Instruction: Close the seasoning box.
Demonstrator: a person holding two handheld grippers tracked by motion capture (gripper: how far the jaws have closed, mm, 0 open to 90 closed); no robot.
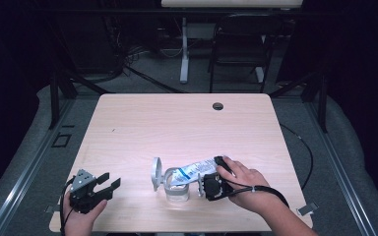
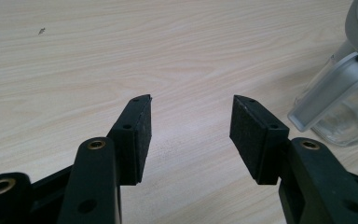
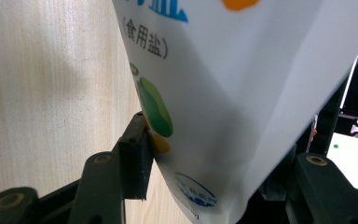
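White salt bag (image 3: 223,93) clamped between right tool (image 1: 211,186) pads, over jar (image 1: 176,186).

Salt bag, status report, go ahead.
Right gripper shut on salt bag, tipped over clear jar, hinged lid open. Left gripper open, empty, low over table. Nothing in the way.

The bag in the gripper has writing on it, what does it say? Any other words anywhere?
"(食用盐)" in blue on the white bag, seen in the right gripper view.
Large blue characters above it: cut off at the top edge, unreadable.
Round blue mark near the bag's bottom corner: too small and blurred to read.
Clear jar and table: no writing.
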